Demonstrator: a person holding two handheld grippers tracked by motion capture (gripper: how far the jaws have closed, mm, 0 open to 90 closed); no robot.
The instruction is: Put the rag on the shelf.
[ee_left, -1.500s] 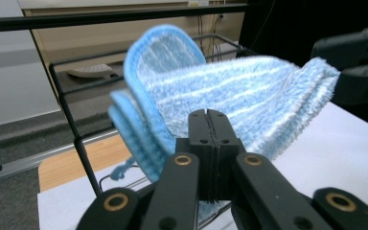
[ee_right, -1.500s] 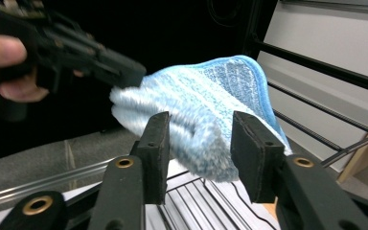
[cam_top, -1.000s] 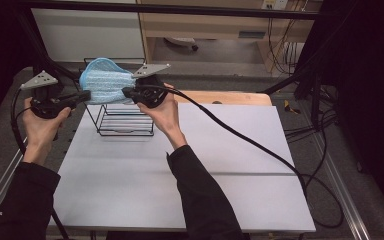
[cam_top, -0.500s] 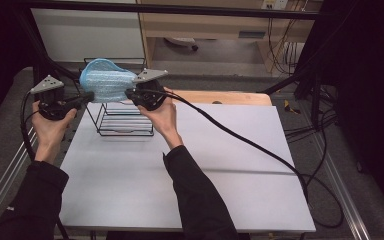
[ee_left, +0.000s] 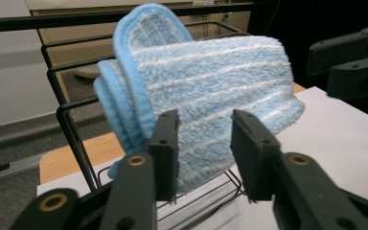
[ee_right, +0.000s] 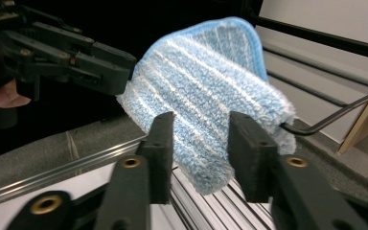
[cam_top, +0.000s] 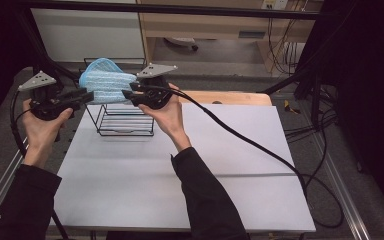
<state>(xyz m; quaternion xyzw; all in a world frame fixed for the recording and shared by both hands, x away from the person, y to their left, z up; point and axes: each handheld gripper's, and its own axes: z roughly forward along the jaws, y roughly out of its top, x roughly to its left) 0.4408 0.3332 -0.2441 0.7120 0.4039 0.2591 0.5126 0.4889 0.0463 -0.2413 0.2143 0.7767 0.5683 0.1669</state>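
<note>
A light blue striped microfibre cloth (cam_top: 105, 80) hangs folded over the top bar of a black wire rack (cam_top: 125, 122) at the table's back left. My left gripper (cam_top: 87, 96) is at the cloth's left end and my right gripper (cam_top: 126, 92) at its right end. Both stand open. In the left gripper view the cloth (ee_left: 211, 81) hangs just beyond the gap of the left gripper (ee_left: 203, 158). In the right gripper view the cloth (ee_right: 211, 81) droops behind the spread jaws of the right gripper (ee_right: 199, 143), over a rack wire (ee_right: 335, 115).
The rack stands on a white table top (cam_top: 205, 175) with a wooden strip (cam_top: 230, 97) along its far edge. A thick black cable (cam_top: 250, 145) trails from the right gripper across the table to the right. A black frame bar (cam_top: 180, 9) runs overhead at the back.
Both hands have shifted only slightly beside the cloth. The cloth stays draped over the rack.
</note>
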